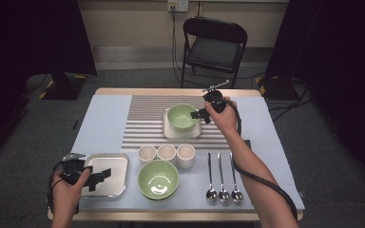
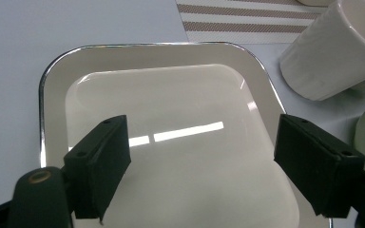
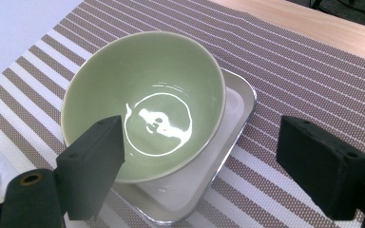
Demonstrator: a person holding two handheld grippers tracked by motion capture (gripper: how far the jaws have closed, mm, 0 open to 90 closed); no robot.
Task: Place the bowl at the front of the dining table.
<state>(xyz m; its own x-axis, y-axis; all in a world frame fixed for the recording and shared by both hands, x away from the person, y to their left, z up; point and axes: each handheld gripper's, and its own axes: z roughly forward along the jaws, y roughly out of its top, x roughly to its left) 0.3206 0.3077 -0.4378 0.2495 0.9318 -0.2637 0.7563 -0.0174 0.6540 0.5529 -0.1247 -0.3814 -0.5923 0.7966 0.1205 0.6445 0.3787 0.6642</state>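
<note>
High view had the right claw (image 1: 200,114) standing with its jaws apart at the rim of the green bowl (image 1: 181,116), which sat on a square tray (image 1: 167,132), seemingly just set down there. Left claw (image 1: 98,177), jaws likewise apart and holding nothing, hung over the empty tray (image 1: 119,161), probably ready to lift it.

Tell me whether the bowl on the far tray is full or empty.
Empty: the green bowl shows its bare glossy bottom, sitting upright on the tray.
</note>
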